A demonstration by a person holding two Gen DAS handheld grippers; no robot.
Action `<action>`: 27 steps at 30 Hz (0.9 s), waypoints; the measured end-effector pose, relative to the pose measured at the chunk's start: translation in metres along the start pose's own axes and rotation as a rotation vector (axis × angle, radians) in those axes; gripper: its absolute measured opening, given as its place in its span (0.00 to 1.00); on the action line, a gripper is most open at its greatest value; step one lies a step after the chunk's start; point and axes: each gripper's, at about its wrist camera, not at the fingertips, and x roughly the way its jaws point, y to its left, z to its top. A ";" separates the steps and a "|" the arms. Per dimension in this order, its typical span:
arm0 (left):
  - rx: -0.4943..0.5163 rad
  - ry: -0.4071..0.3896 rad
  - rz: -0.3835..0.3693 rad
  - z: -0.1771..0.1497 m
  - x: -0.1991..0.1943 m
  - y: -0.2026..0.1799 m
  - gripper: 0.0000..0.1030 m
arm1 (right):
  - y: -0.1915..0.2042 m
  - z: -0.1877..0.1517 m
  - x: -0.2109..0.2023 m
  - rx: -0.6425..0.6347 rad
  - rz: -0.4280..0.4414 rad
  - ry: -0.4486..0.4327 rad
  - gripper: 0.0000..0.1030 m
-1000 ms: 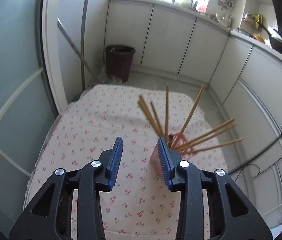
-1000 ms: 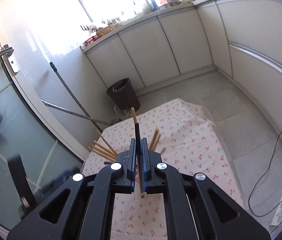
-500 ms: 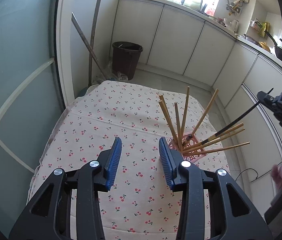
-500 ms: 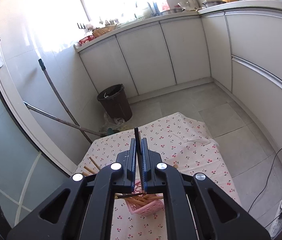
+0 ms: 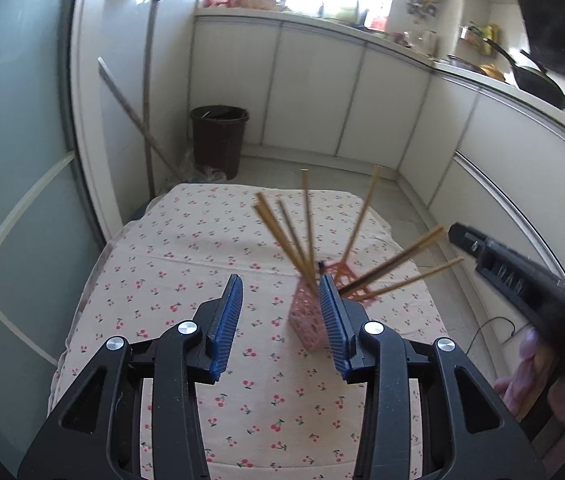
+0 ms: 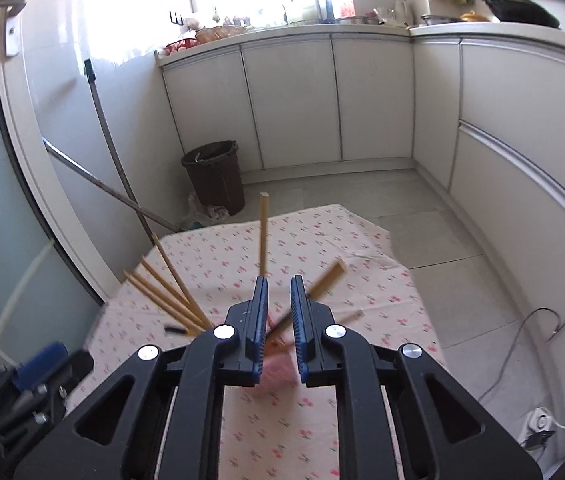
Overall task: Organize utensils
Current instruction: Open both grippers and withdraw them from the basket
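Left wrist: wooden chopsticks (image 5: pixel 305 224) fan from pink perforated holder (image 5: pixel 307 318).

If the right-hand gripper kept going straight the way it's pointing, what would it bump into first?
Most likely the pink holder sitting just below and between the open right gripper, or the wooden chopsticks fanning out of it. Depth is hard to judge through the fisheye.

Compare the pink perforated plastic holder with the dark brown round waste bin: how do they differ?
The pink perforated plastic holder stands on the cherry-print cloth; the dark brown round waste bin stands on the floor beyond it. Wooden chopsticks fan out of the holder; the bin's contents are unclear. Both are upright and open-topped.
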 end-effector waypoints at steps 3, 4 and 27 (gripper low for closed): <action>0.065 -0.030 0.026 -0.009 -0.007 -0.021 0.37 | -0.013 -0.022 -0.016 -0.013 -0.038 -0.007 0.13; 0.077 -0.035 0.033 -0.012 -0.009 -0.023 0.37 | -0.019 -0.031 -0.022 -0.011 -0.044 -0.004 0.13; 0.174 -0.048 0.107 -0.092 -0.042 -0.061 0.77 | -0.068 -0.134 -0.103 0.079 -0.205 -0.046 0.76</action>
